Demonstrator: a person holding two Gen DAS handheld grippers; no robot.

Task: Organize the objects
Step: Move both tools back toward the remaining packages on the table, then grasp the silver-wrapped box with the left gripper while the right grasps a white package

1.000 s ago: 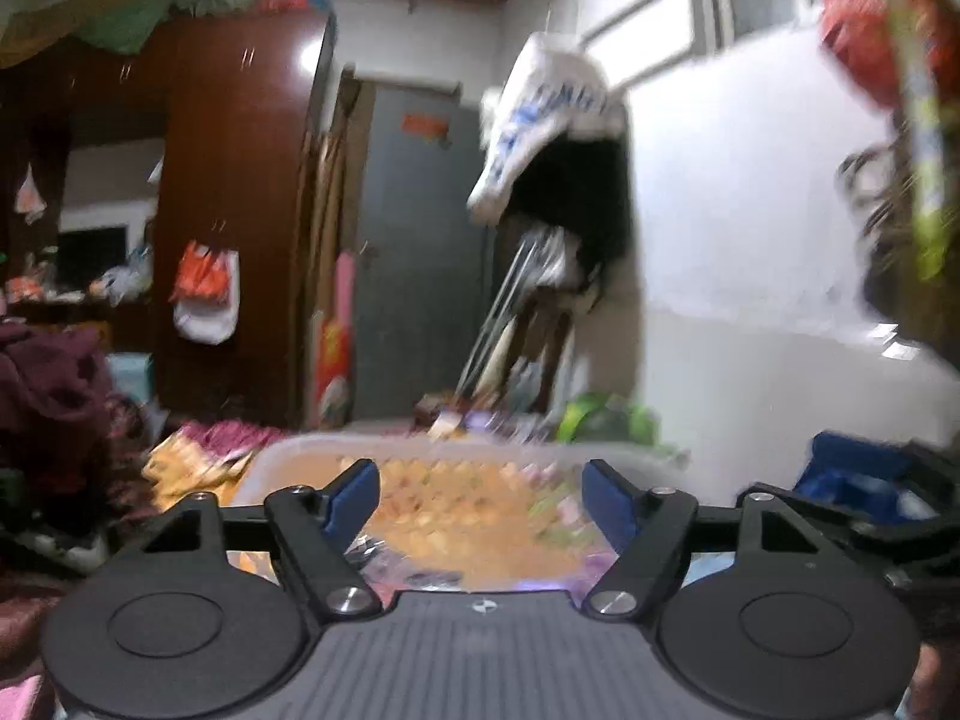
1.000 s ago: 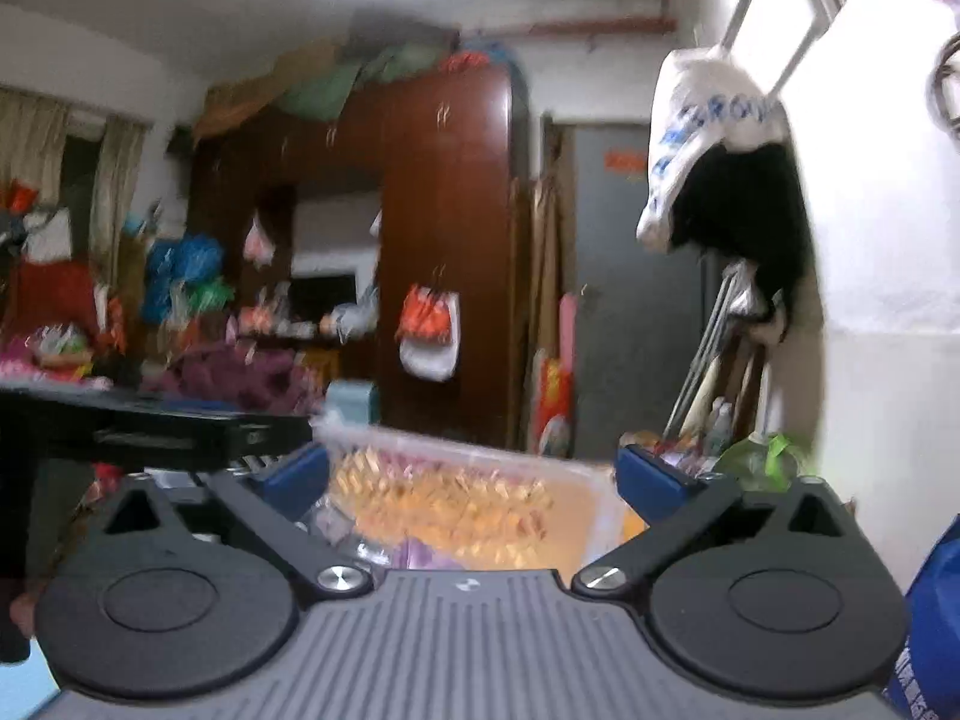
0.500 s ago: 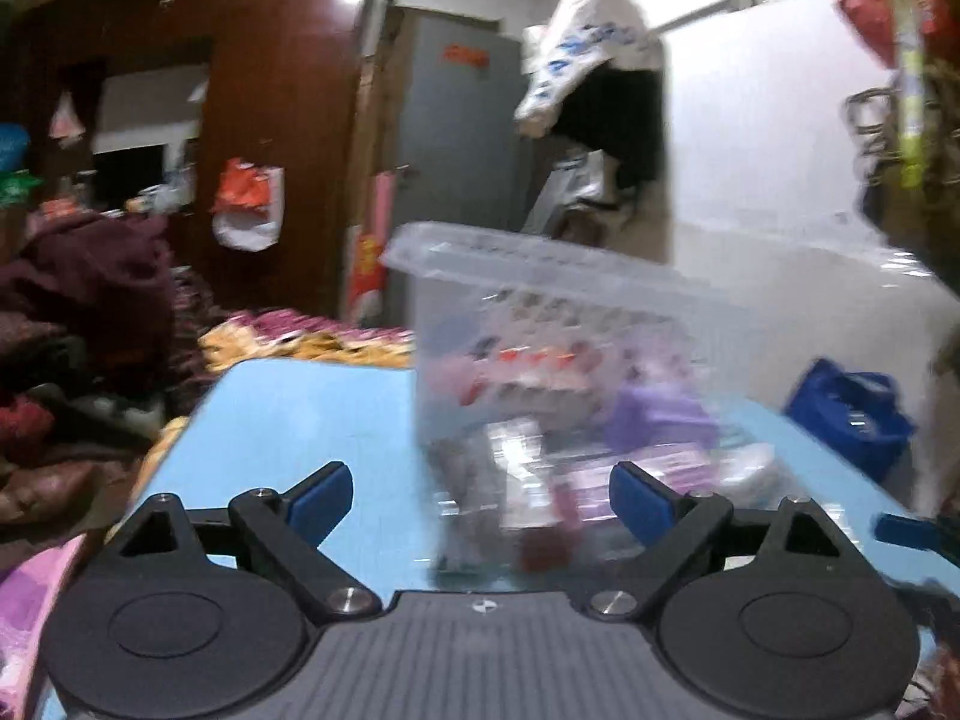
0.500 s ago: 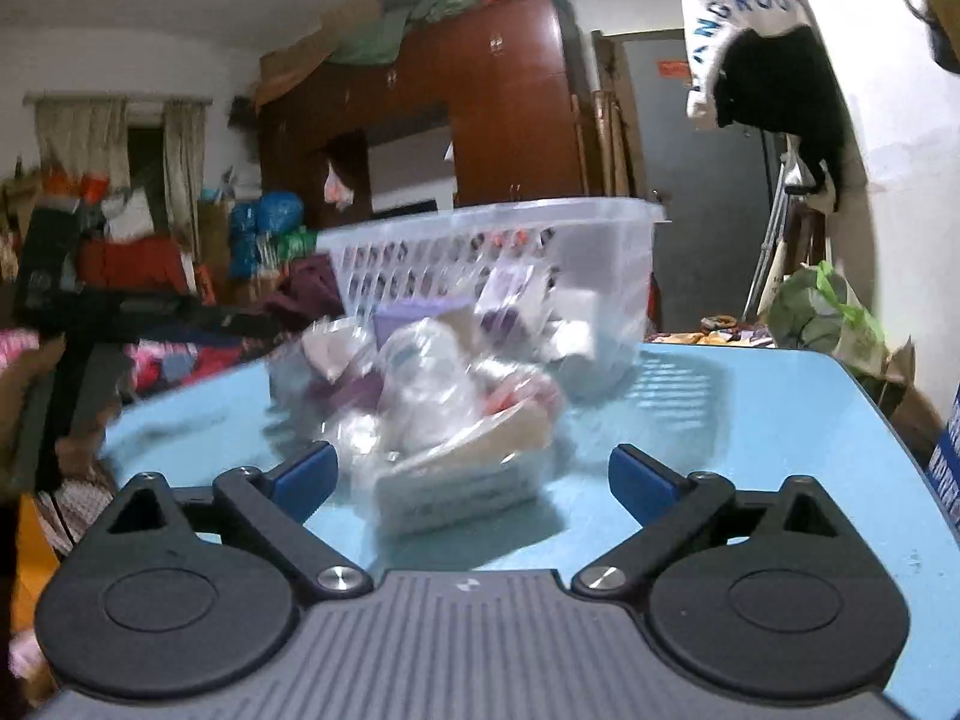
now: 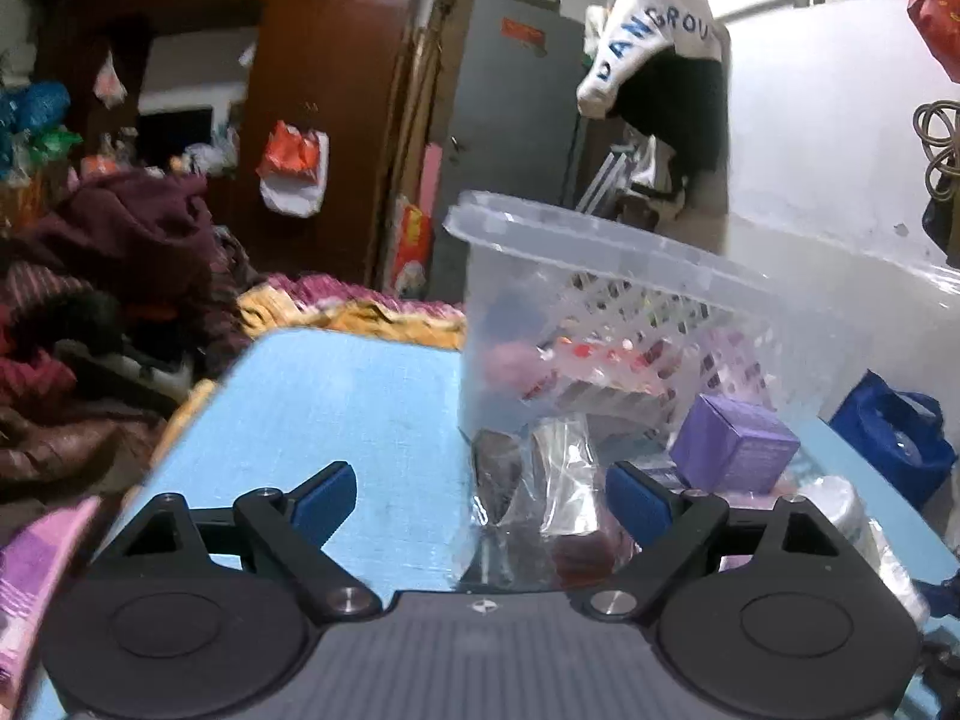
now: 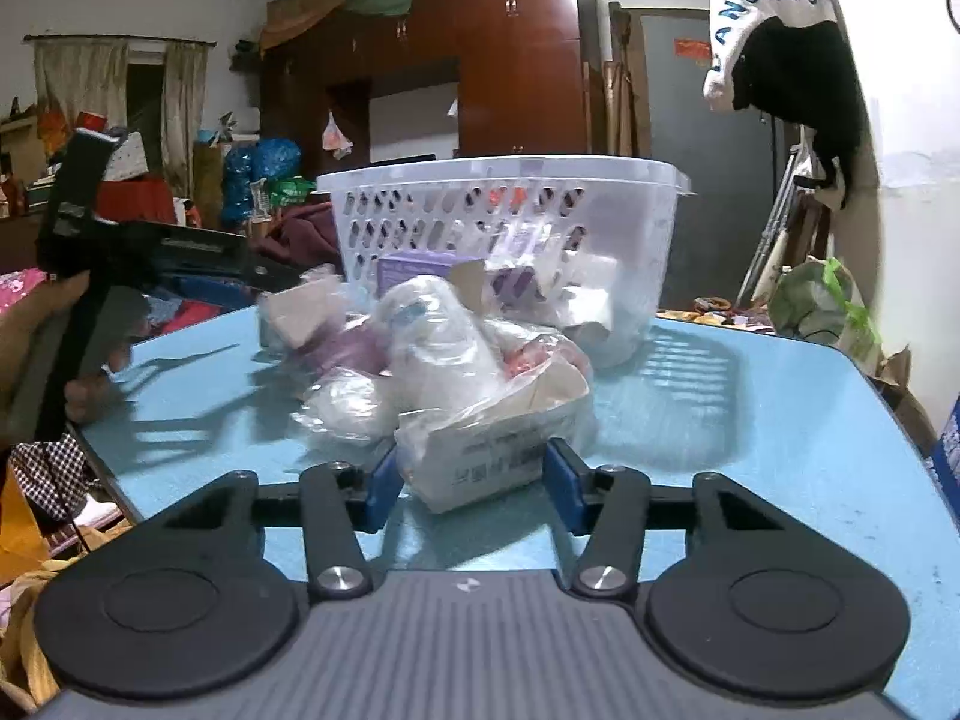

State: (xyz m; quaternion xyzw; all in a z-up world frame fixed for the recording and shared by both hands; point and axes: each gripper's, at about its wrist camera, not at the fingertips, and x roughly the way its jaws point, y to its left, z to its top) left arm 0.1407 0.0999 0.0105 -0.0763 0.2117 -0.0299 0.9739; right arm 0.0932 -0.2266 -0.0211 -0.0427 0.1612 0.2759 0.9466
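A clear plastic basket (image 6: pixel 504 228) stands on the blue table (image 6: pixel 750 420), with a heap of plastic-wrapped packets (image 6: pixel 444 354) in front of it. My right gripper (image 6: pixel 471 480) has its pads against both sides of a bagged cardboard box (image 6: pixel 492 456) at the near end of the heap. In the left wrist view the basket (image 5: pixel 630 312) is on the right, with a purple box (image 5: pixel 735 450) and clear wrapped packets (image 5: pixel 540 498) beside it. My left gripper (image 5: pixel 480 501) is open, with the packets between its fingers untouched.
The left gripper's handle and the hand holding it (image 6: pixel 90 276) show at the table's left edge in the right wrist view. A blue bag (image 5: pixel 894 438) sits beyond the table's right side. Piles of clothes (image 5: pixel 102 300) lie to the left. A green bag (image 6: pixel 822 306) stands behind the table.
Both grippers dropped from above the basket to table level. The right gripper moved up to the heap and narrowed its fingers onto the bagged box. The left one stayed open.
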